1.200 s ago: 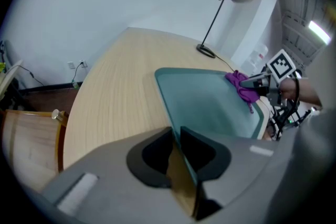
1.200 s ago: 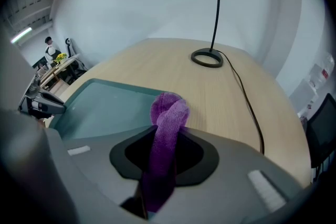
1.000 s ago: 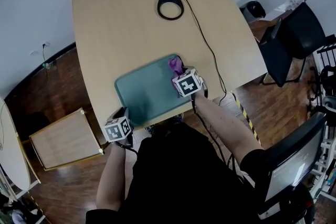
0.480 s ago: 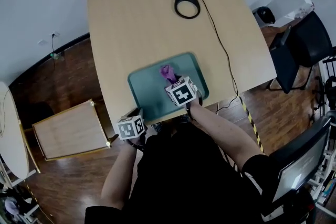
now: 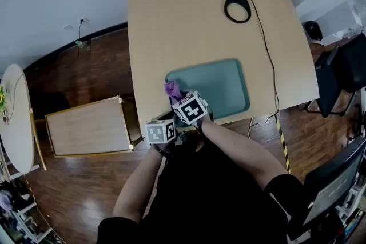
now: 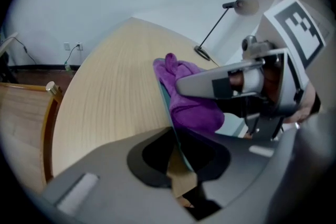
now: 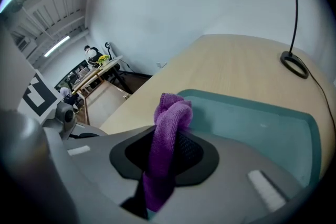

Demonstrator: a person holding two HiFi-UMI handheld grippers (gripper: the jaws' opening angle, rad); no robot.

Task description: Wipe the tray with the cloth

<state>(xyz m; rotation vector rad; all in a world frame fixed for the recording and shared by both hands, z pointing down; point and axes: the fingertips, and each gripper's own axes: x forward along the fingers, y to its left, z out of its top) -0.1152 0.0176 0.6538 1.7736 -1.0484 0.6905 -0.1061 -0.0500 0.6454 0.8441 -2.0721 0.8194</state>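
Observation:
A teal tray [image 5: 217,86] lies on the light wooden table [image 5: 171,20] near its front edge. My right gripper [image 5: 176,98] is shut on a purple cloth [image 5: 172,89] at the tray's left end. In the right gripper view the cloth [image 7: 170,118] stands bunched up between the jaws, over the tray [image 7: 252,123]. My left gripper [image 5: 167,122] sits at the tray's near left corner. Its jaws have just been closing, and the tray's thin rim [image 6: 167,107] runs between them. The cloth [image 6: 191,105] and the right gripper show just beyond the left gripper [image 6: 176,150].
A black lamp base [image 5: 237,6] with its cable [image 5: 269,66] stands at the table's far right. A low wooden side table [image 5: 91,126] is on the floor at left, a round table [image 5: 14,117] further left, a black chair [image 5: 343,71] at right.
My right gripper has carried the cloth from the tray's far right corner across to its left end. The left gripper has stayed at the near left corner.

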